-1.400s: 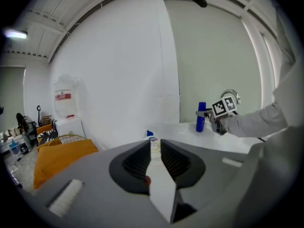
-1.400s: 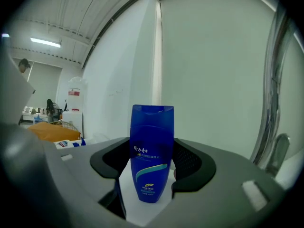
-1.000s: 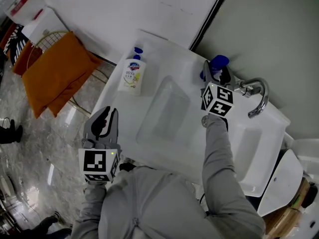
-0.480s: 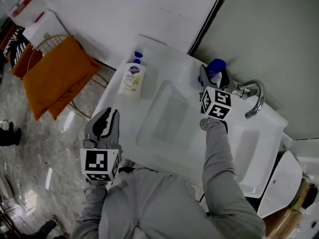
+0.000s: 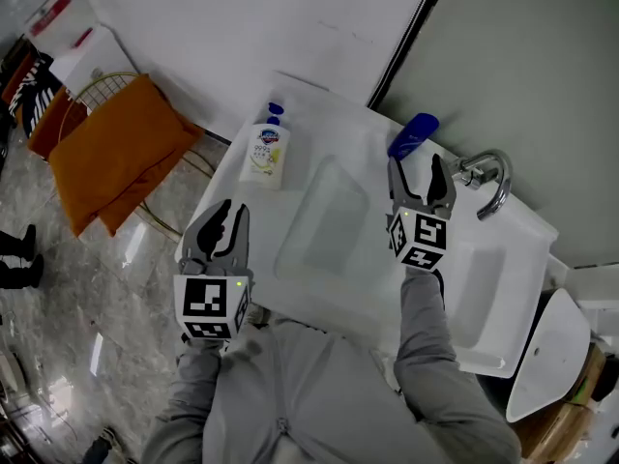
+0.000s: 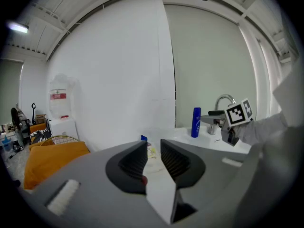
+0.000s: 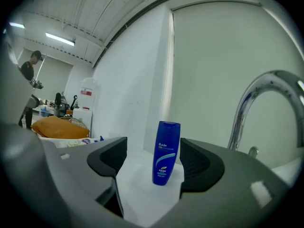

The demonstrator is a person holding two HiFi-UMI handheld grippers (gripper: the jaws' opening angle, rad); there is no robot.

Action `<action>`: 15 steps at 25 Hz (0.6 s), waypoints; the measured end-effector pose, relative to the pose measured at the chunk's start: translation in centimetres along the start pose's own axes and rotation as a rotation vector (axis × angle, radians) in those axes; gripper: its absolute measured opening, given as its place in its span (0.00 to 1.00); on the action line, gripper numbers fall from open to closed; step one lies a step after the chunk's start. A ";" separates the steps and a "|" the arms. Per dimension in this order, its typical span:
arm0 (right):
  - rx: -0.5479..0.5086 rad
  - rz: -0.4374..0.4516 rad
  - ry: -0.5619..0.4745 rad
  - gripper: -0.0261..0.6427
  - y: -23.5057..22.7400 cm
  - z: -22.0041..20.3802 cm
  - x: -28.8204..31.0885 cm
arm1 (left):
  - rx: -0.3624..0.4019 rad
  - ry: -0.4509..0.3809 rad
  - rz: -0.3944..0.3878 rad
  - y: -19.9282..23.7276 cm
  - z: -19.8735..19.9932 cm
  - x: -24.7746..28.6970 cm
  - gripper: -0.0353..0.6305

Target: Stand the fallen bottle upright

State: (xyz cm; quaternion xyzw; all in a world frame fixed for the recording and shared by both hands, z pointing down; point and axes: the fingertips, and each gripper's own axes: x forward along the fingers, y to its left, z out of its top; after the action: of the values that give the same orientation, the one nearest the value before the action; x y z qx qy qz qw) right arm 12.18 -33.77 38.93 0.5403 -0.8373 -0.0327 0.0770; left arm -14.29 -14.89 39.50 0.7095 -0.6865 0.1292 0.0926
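The blue bottle (image 5: 413, 133) stands upright on the white counter's back edge, left of the tap; the right gripper view shows it cap up (image 7: 166, 152). My right gripper (image 5: 414, 174) sits a short way in front of it. Its jaws have just been opening and stand wide apart, with nothing between the pads. From that gripper (image 7: 153, 151) the bottle appears framed between the fingers but beyond the tips. My left gripper (image 5: 224, 222) hangs shut and empty at the counter's front left corner. In its own view (image 6: 153, 151) the bottle (image 6: 195, 122) is far off.
A white soap pump bottle (image 5: 266, 151) stands at the counter's left end beside the sink basin (image 5: 324, 225). The chrome tap (image 5: 488, 177) rises right of the blue bottle. An orange cloth (image 5: 106, 153) lies over a wire basket on the floor at left.
My right gripper has drawn back from the blue bottle toward the person, and the bottle stands free. The left gripper has kept its place.
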 end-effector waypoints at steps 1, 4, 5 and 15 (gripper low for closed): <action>0.002 0.010 0.000 0.53 0.7 0.0 -1.0 | 0.000 -0.003 -0.008 -0.1 0.1 0.1 0.23; 0.023 0.043 0.003 0.53 2.8 -0.2 -3.8 | 0.001 -0.004 -0.032 -0.3 0.1 0.5 0.23; 0.035 0.054 0.006 0.53 3.5 -0.3 -4.7 | 0.003 0.003 -0.039 -0.3 -0.1 0.6 0.23; 0.140 0.148 0.108 0.53 8.1 -3.6 -11.3 | 0.093 0.142 -0.079 0.0 -1.4 5.0 0.38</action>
State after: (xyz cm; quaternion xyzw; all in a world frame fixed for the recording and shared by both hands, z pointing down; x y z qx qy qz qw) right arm 10.01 -20.01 42.53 0.4819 -0.8699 0.0607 0.0862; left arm -14.22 -19.24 42.38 0.7287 -0.6430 0.2069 0.1131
